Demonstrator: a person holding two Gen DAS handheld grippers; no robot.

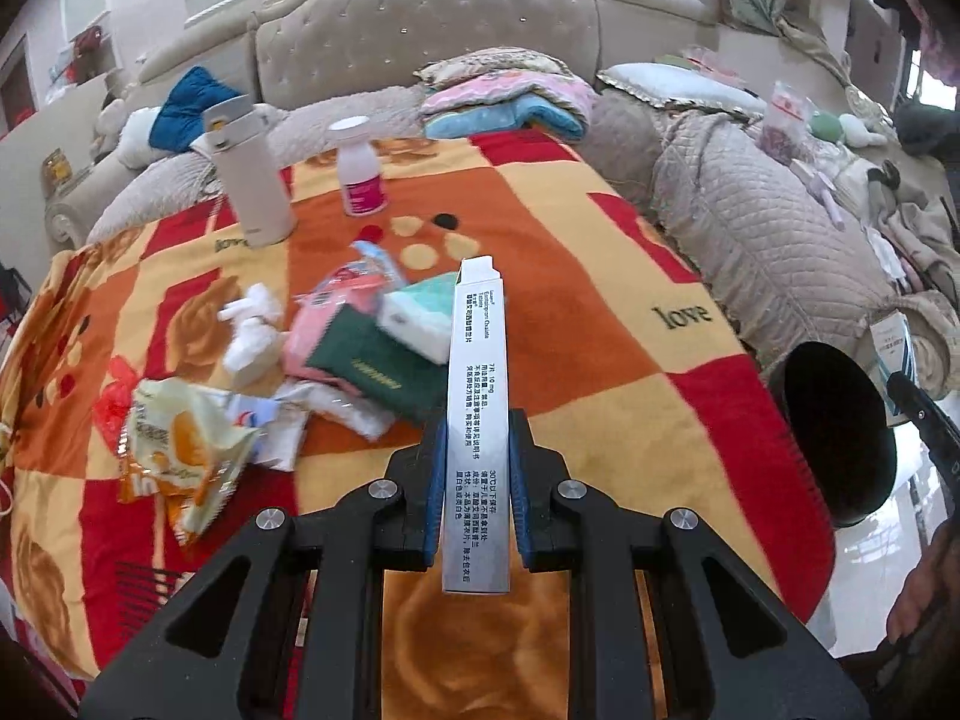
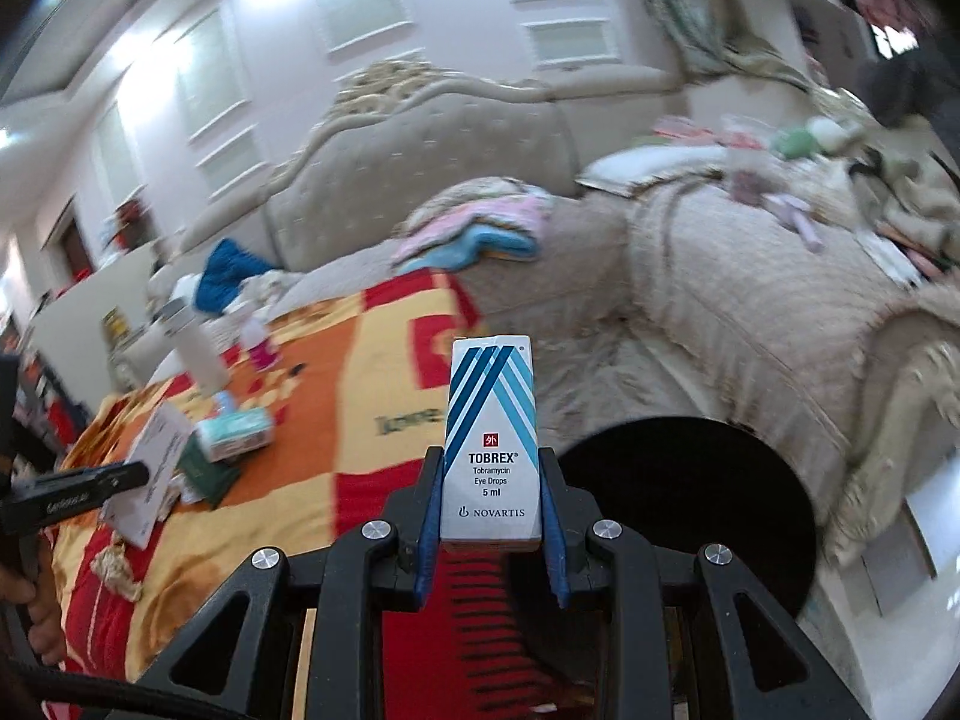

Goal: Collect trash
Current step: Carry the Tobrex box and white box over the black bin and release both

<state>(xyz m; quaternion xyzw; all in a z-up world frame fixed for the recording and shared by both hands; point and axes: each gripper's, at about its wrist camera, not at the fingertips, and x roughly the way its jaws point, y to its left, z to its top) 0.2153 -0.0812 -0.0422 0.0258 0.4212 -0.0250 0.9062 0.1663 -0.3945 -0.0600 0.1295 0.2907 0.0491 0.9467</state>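
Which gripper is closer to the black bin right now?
Right. The right gripper, holding the eye drops box, is just beside the black bin. The left gripper, holding a long white box, is farther off over the blanket.

The right gripper (image 2: 492, 516) clamps an upright Tobrex eye-drops box (image 2: 491, 438) above a red-and-orange blanket (image 2: 372, 372), beside a round black bin (image 2: 690, 510).

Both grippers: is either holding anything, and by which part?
Left gripper clamps a long white medicine box across its lower half. Right gripper clamps the Tobrex eye-drop box by its lower side faces.
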